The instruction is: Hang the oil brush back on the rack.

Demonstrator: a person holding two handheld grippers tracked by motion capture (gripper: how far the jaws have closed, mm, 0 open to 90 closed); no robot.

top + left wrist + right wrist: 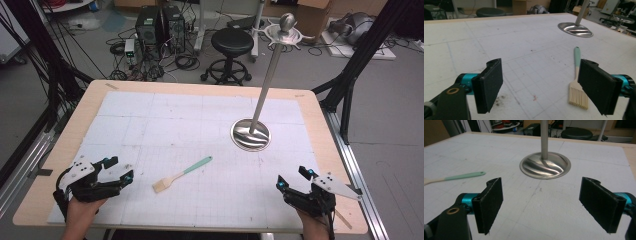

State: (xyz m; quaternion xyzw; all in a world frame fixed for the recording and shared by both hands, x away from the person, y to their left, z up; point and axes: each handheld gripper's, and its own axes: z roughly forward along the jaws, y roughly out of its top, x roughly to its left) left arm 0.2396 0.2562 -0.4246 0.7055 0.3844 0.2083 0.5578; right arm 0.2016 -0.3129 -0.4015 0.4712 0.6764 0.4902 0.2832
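Brush (181, 174) with mint handle and pale bristles lies flat on the worktop (200, 125), at 7 o'clock from the steel stand (251, 134). Left tongs (120, 168) and right tongs (294, 178) both gape, empty.

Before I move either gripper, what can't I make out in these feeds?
- Brush: bristle corner hidden behind a jaw of the left gripper in its own view.
- Brush head cut off by the left edge in the right gripper view.
- Metal stand: top cut off in both gripper views.
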